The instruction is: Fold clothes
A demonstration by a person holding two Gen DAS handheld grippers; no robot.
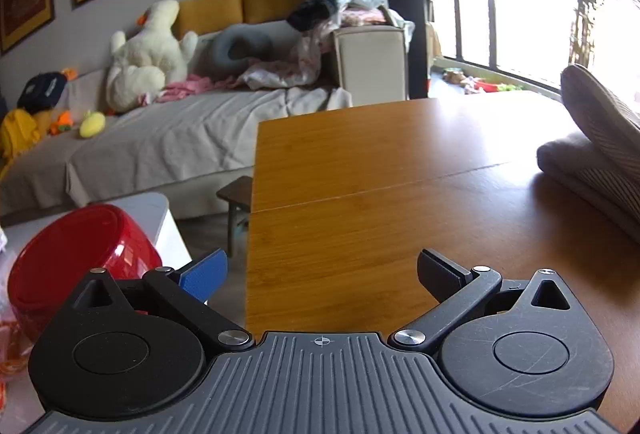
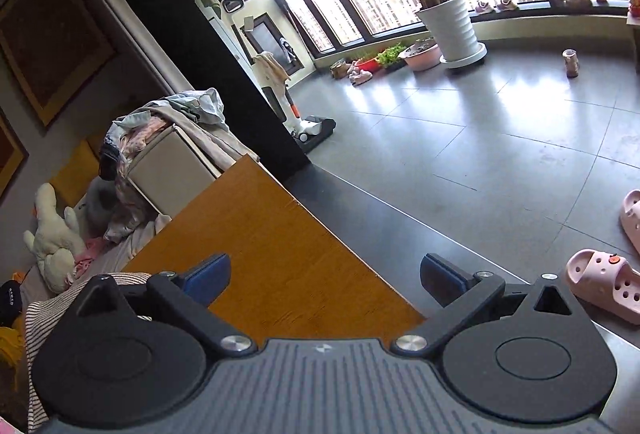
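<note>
Tongs of both tools stand wide apart and hold nothing. Left gripper (image 1: 322,276) hovers over the near edge of the wooden table (image 1: 360,170); right gripper (image 2: 324,280) hangs over the table's far right corner, with grey floor tiles beyond. Striped garment (image 1: 604,126), the task's thing, lies on the table at the right margin of the left view, its upper layer raised over a rolled or folded lower layer; in the right view the same fine stripes show at the lower left, just beside the left finger. Judged by its soft rounded folds, the cloth is light, limp and thin, likely to sag and slide on the smooth wood; a pinch at a free edge or corner, through one layer only, would suit it best. Whether the bundle is one piece or two, and whether it is already folded, cannot be told, since both views cut it off. Red bowl (image 1: 80,254) sits beside the table at lower left. Farther off, a sofa (image 1: 160,138) carries a plush toy (image 1: 148,54) and a heap of loose clothes (image 1: 320,30), blurred and unsorted in detail.
</note>
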